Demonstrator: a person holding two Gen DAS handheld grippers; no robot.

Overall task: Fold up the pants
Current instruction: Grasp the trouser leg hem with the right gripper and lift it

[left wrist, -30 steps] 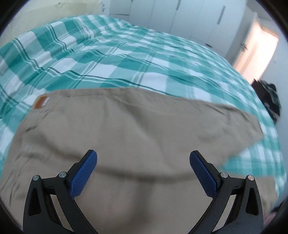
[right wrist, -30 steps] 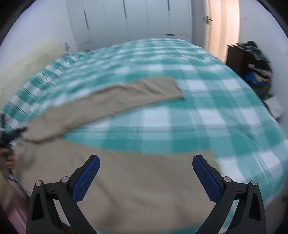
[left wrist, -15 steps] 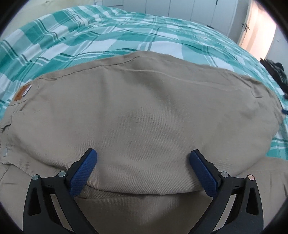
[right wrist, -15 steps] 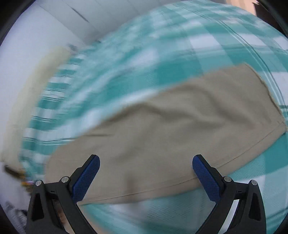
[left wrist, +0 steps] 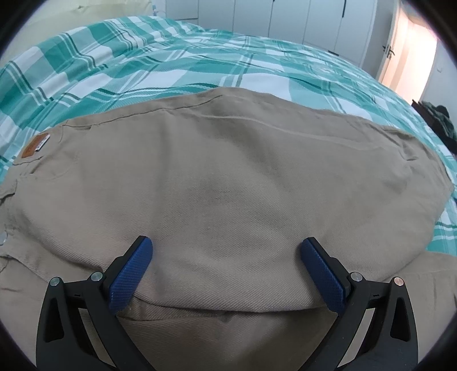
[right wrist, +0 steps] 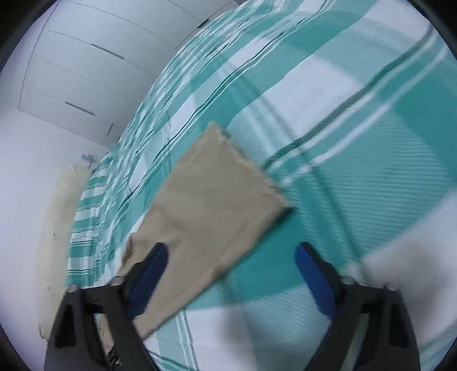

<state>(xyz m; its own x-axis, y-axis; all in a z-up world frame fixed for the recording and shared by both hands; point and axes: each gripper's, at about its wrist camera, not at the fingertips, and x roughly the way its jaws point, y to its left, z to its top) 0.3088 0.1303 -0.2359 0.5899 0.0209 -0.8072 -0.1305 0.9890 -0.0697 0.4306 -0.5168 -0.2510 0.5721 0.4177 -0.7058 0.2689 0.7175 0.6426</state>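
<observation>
Tan pants (left wrist: 228, 177) lie spread over the green-and-white checked bed (left wrist: 171, 65), with a brown label (left wrist: 34, 146) at the waist on the left. My left gripper (left wrist: 225, 256) hovers open just above the seat of the pants, nothing between its blue pads. In the right wrist view one pant leg (right wrist: 211, 211) stretches up to its frayed hem. My right gripper (right wrist: 231, 262) is tilted over that leg, its jaws closing but still wide; the leg's lower edge runs between them with no pad pressing on it.
White wardrobe doors (left wrist: 300, 22) stand behind the bed, and a lit doorway (left wrist: 411, 54) is at the right. A dark pile of clothes (left wrist: 440, 120) sits beside the bed's right edge. A cream headboard or pillow (right wrist: 57, 228) borders the bed's left.
My left gripper dropped close over the pants, then held still. My right gripper swept along the pant leg toward its hem, rolling as it went, and its jaws narrowed a little.
</observation>
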